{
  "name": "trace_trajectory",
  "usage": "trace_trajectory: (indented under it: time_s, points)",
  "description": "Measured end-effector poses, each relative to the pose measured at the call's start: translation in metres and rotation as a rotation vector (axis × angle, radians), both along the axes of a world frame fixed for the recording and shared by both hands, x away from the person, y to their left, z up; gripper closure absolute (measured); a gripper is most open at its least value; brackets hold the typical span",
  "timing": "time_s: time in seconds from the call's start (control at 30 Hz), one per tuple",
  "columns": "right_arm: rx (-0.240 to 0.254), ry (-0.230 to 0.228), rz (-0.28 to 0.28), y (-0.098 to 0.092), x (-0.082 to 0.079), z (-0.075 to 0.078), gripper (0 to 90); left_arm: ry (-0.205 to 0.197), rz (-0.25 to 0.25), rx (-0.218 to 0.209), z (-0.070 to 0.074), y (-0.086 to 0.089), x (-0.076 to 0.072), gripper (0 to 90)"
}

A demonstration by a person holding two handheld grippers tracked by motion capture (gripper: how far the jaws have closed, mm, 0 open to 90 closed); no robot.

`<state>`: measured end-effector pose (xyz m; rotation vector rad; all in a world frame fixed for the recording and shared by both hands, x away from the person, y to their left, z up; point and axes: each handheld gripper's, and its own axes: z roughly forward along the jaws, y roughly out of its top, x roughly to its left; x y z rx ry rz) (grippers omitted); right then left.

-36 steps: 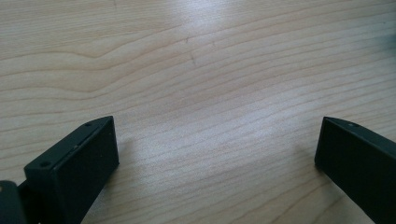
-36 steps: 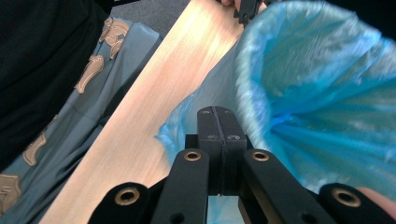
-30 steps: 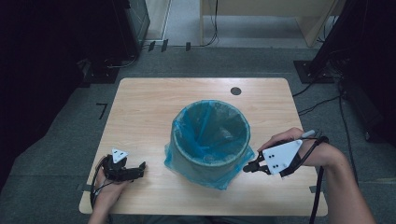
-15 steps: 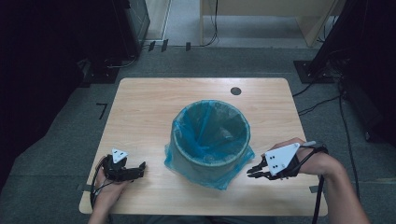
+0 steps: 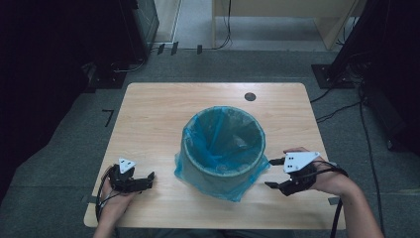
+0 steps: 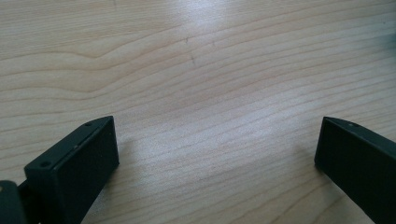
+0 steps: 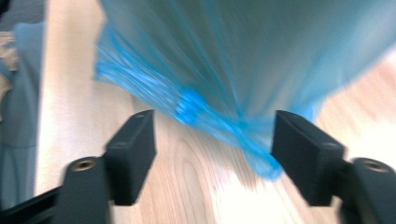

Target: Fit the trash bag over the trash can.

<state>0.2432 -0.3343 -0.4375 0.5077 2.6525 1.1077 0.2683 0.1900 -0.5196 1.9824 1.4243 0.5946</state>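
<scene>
I see one waste bin (image 5: 223, 148) lined with one blue bag (image 5: 218, 181), upright mid-table (image 5: 148, 109), mouth up. My right gripper (image 5: 270, 173), beside the bag's hem, has just been opening, nothing between its jaws. My left gripper (image 5: 151, 179) is spread, empty.

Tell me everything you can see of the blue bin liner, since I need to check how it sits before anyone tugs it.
The blue bin liner is thin, translucent plastic lining a round grey bin that stands upright mid-table. Its top is folded over the rim and hangs down the outside as a crinkled skirt, longest at the front, where its edge reaches the table. Inside it sags in soft folds. The right gripper stands beside the skirt, jaws just opened, nothing pinched.
</scene>
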Motion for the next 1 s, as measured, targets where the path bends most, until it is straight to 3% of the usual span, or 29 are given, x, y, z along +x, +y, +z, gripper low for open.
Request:
trace_trajectory:
  time_s: [0.13, 0.47, 0.77, 0.93, 1.0]
  points:
    - [0.008, 0.015, -0.08, -0.003, 0.0, -0.011, 15.2, 0.0, 0.0, 0.001, 0.0, 0.0, 0.0, 0.0]
    - [0.031, 0.024, -0.331, -0.018, 0.005, -0.03, 3.3, 0.0, 0.001, 0.0, 0.0, 0.0, 0.0, 0.0]
    - [0.054, 0.046, -0.55, -0.032, 0.006, -0.052, 2.8, 0.0, 0.0, -0.001, 0.0, 0.0, 0.0, 0.0]
    - [0.054, 0.053, -0.631, -0.04, 0.002, -0.061, 2.3, 0.001, 0.0, 0.0, 0.0, 0.0, 0.0, 0.0]
    - [0.051, 0.084, -0.692, -0.049, -0.001, -0.067, 1.3, 0.0, 0.001, 0.0, 0.0, 0.0, 0.0, 0.0]
